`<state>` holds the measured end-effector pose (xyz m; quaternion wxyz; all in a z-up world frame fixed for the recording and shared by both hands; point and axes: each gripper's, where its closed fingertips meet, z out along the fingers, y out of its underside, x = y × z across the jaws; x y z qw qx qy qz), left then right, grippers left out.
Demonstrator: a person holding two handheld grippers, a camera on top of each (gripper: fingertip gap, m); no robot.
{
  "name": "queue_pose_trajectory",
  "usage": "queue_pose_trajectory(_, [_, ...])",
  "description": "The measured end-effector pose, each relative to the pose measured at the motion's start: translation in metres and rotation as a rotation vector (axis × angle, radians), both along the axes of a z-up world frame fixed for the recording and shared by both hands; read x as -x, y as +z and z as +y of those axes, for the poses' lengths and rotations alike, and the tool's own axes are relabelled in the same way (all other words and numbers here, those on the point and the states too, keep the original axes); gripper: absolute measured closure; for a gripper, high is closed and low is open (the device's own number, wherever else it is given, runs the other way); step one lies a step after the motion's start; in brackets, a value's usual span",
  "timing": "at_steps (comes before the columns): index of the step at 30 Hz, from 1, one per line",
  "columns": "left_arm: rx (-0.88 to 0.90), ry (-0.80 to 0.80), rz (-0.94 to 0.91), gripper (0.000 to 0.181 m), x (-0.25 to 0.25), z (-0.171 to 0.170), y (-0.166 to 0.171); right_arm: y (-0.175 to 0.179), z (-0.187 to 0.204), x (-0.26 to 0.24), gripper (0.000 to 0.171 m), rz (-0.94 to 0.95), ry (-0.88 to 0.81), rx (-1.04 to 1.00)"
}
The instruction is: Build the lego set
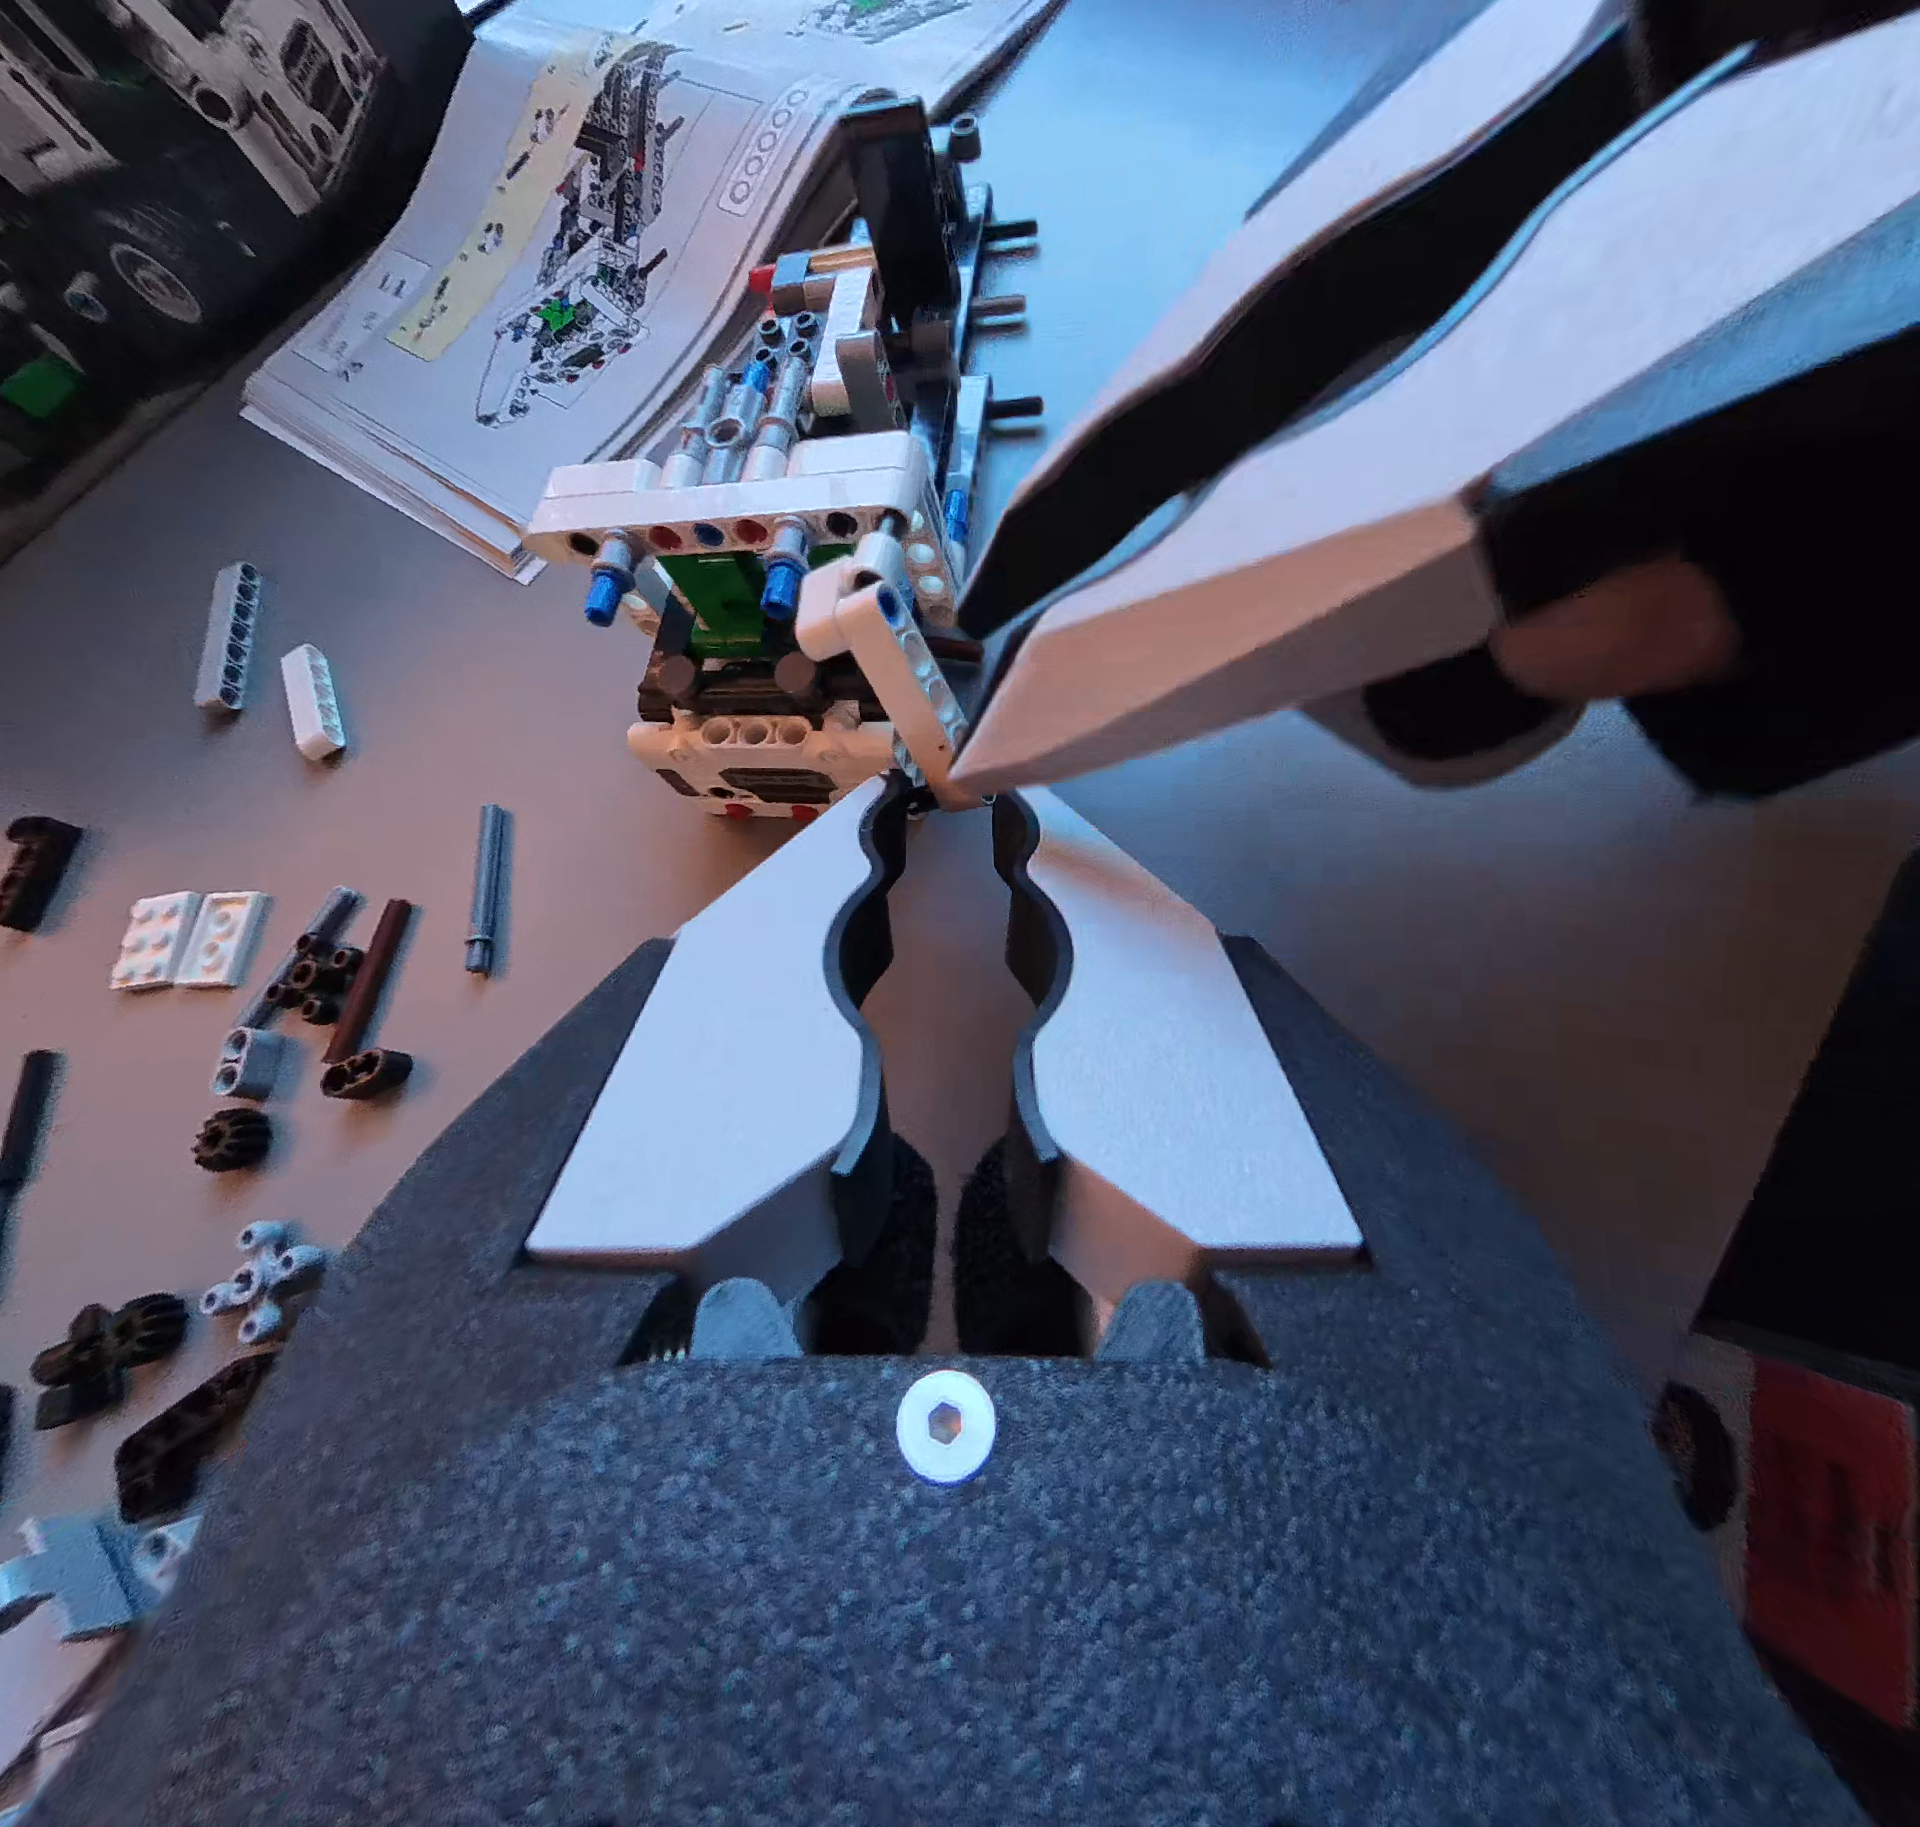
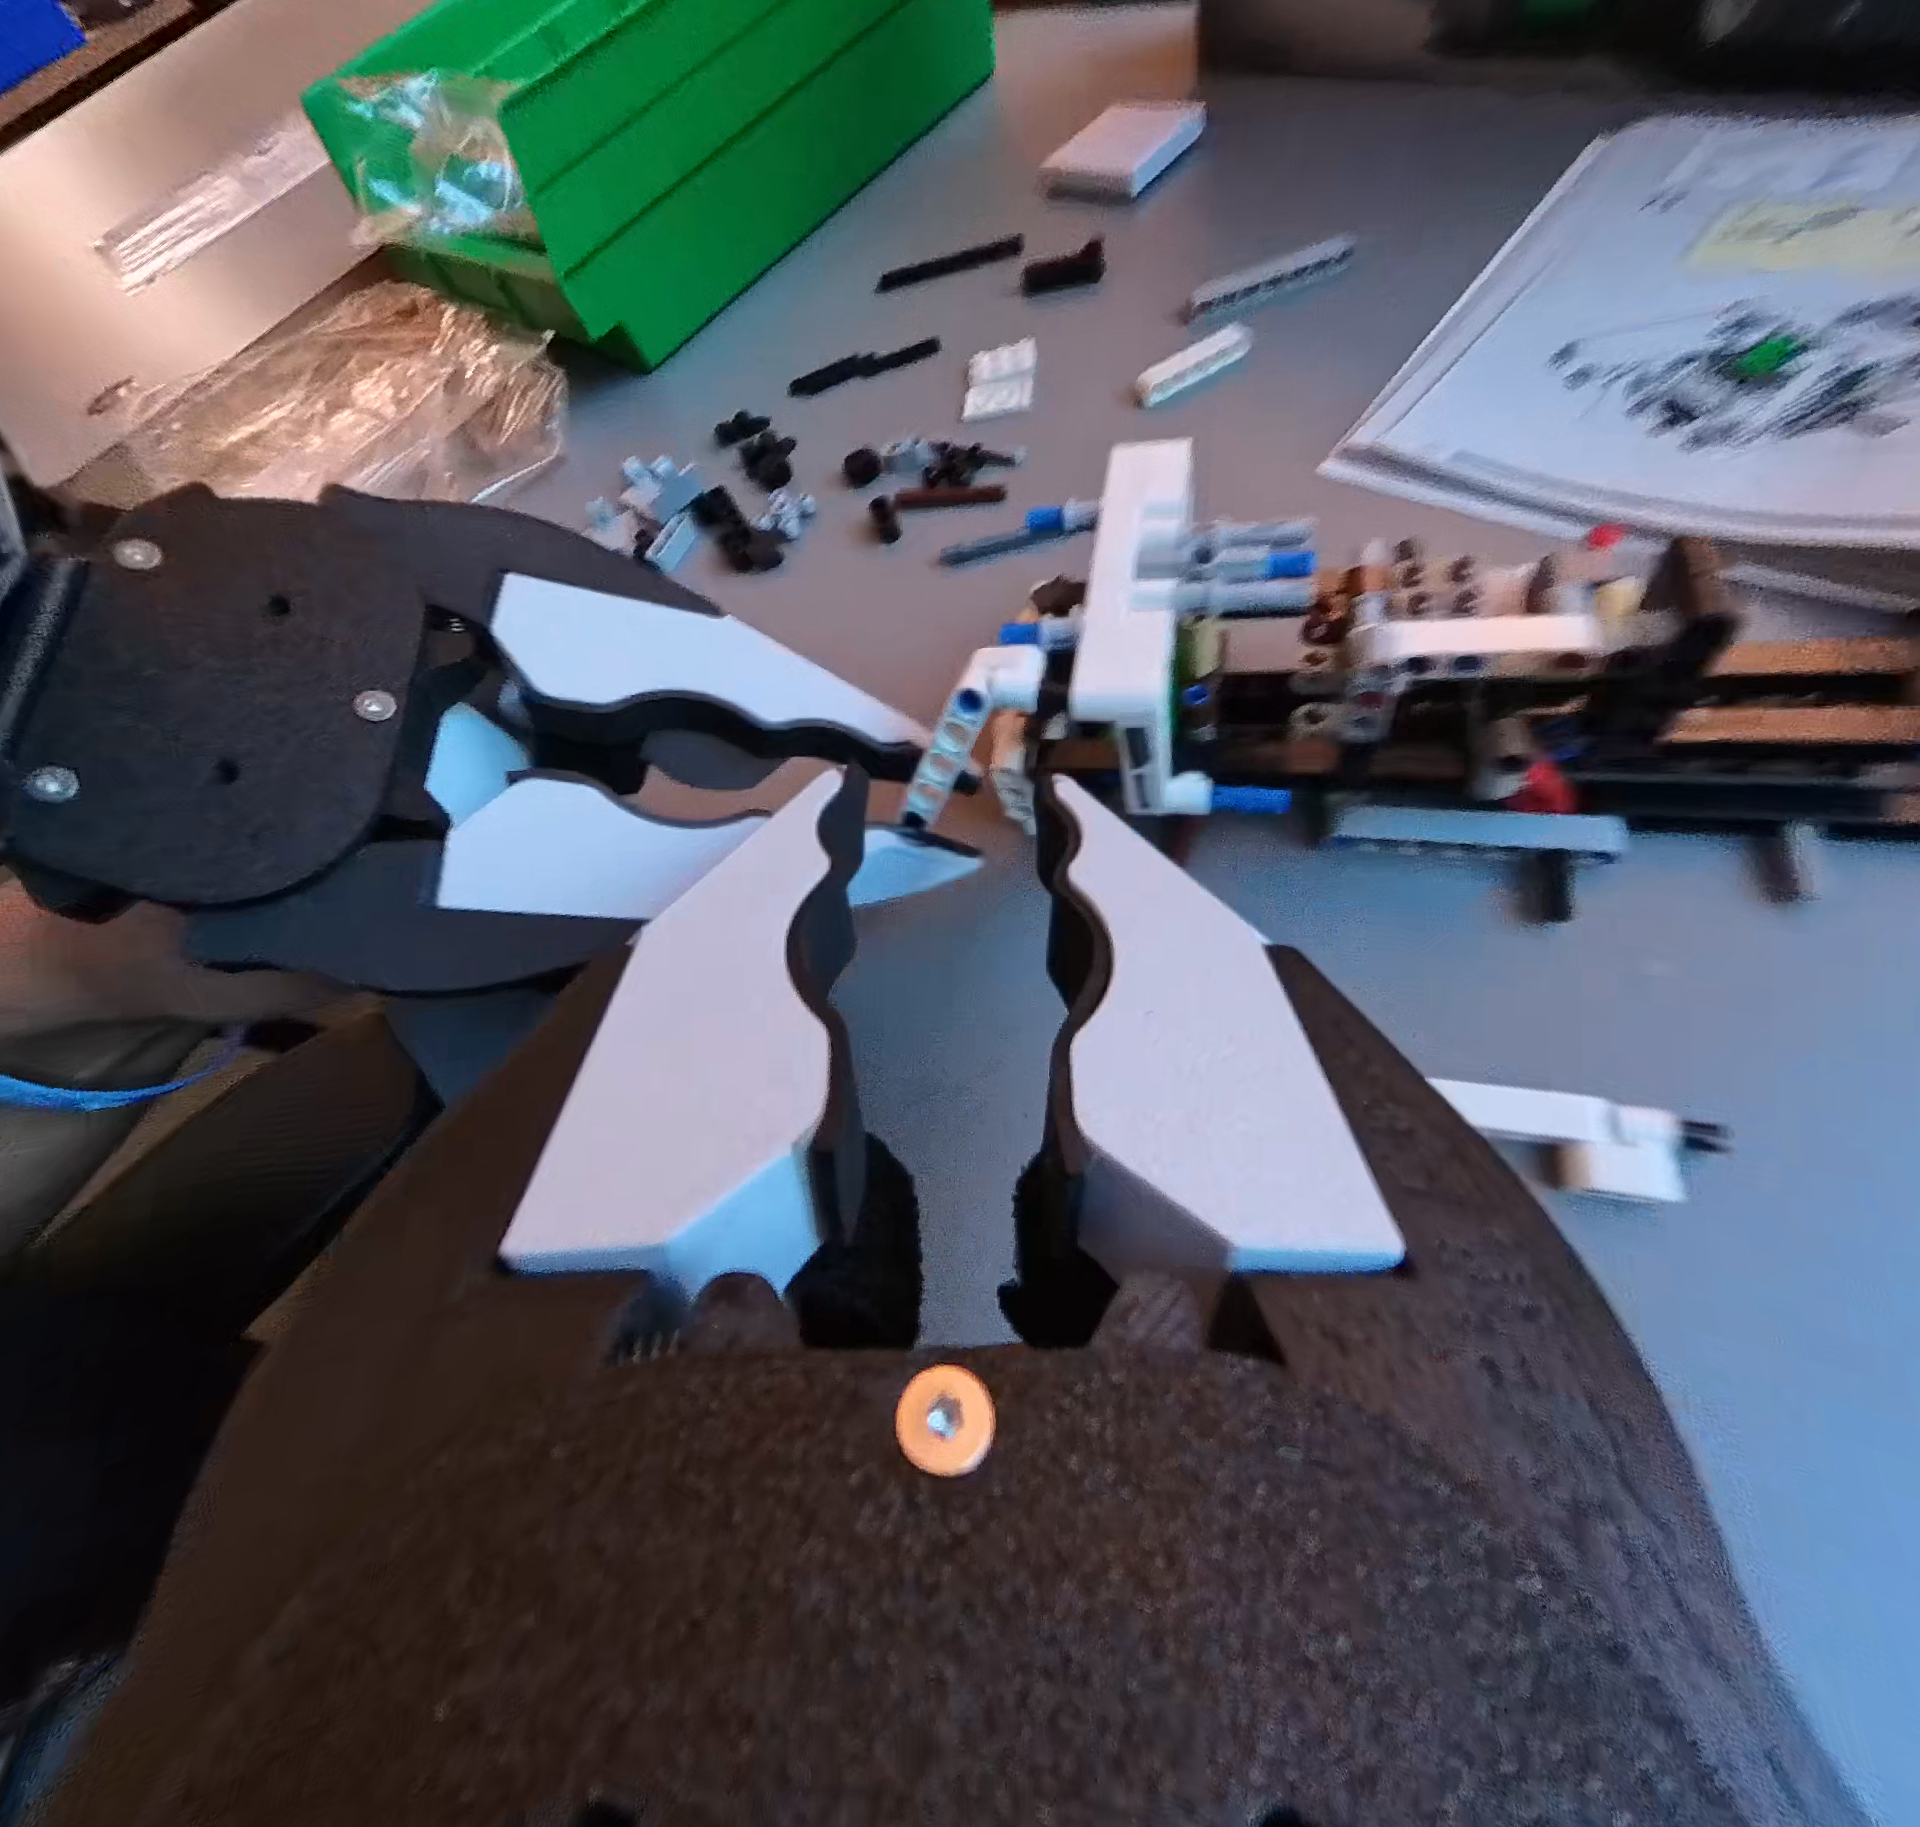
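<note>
A partly built Lego vehicle (image 1: 748, 510) of white, grey and black Technic parts lies on the grey table; it also shows in the right wrist view (image 2: 1143, 634). A white holed beam (image 1: 899, 665) hangs slanted from its near corner (image 2: 943, 738). My left gripper (image 1: 940, 795) has its jaws a little apart, with the beam's lower end at its tips. My right gripper (image 2: 948, 780) is open, and the beam stands just past the gap between its tips. The right gripper (image 1: 961, 702) comes in from the right and the left gripper (image 2: 940, 798) from the left, so their tips nearly meet.
An open instruction booklet (image 1: 582, 219) lies behind the model (image 2: 1662, 354). Several loose small parts (image 1: 312, 967) are scattered to the left (image 2: 831, 489). A green bin (image 2: 727, 115) and clear plastic bags (image 2: 343, 395) stand farther off. A small white sub-assembly (image 2: 1579, 1138) lies at the right. The grippers are tip to tip, or close to it.
</note>
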<state>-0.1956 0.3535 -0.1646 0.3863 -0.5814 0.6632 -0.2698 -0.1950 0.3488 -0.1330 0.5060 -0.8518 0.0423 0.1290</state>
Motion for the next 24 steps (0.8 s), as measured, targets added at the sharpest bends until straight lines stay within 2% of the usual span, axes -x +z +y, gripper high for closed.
queue_pose_trajectory(3, [-0.045,-0.012,0.029,0.165,-0.001,-0.001,-0.005,-0.011,0.006,0.006,0.141,0.049,-0.008,0.023])
queue_pose_trajectory(7, [-0.072,-0.01,0.024,0.165,-0.002,-0.001,-0.005,-0.009,0.01,0.004,0.163,0.087,-0.007,0.003])
queue_pose_trajectory(10, [-0.087,0.002,0.02,0.165,-0.001,0.001,-0.002,-0.007,0.01,0.004,0.163,0.104,-0.013,-0.022])
queue_pose_trajectory(13, [-0.098,0.025,0.012,0.143,0.005,0.011,0.002,-0.005,0.008,-0.002,0.164,0.103,-0.039,-0.053])
queue_pose_trajectory(15, [-0.028,0.024,0.013,0.119,0.007,0.019,0.003,-0.005,0.007,-0.005,0.164,0.09,-0.052,-0.067])
queue_pose_trajectory(19, [0.065,-0.008,-0.013,0.092,0.0,0.033,0.008,-0.005,0.008,-0.007,0.164,0.089,-0.063,-0.082])
queue_pose_trajectory(22, [0.166,-0.07,-0.025,0.078,-0.008,0.028,0.009,-0.009,0.009,-0.007,0.164,0.053,-0.072,-0.056])
queue_pose_trajectory(24, [0.167,-0.1,-0.01,0.074,-0.012,0.027,0.006,-0.012,0.009,-0.006,0.164,0.021,-0.076,-0.031])
